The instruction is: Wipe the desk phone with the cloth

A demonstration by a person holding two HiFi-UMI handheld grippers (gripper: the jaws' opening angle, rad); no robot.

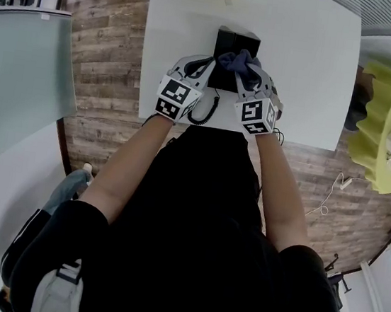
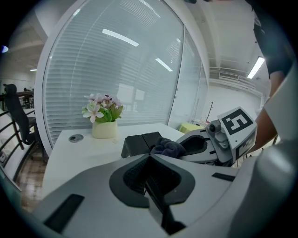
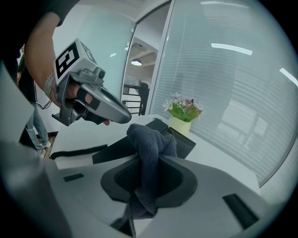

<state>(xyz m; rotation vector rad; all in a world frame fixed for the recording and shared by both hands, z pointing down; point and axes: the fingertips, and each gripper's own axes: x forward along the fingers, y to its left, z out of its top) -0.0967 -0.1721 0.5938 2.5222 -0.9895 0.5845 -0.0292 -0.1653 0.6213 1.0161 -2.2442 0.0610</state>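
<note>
Wiping seems only just begun: right tongs [image 3: 149, 163] are clamped on a dark grey fleecy cloth [image 3: 150, 139], which rests on the black desk phone [image 1: 232, 41] just ahead of them. Left tongs [image 2: 150, 159], closed and empty, hover alongside over the white worktop [image 1: 310, 45].

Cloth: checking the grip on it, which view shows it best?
Right gripper view: the cloth sits clamped in the right gripper. Head view shows a dark bunch; left gripper view, a small lump.
</note>
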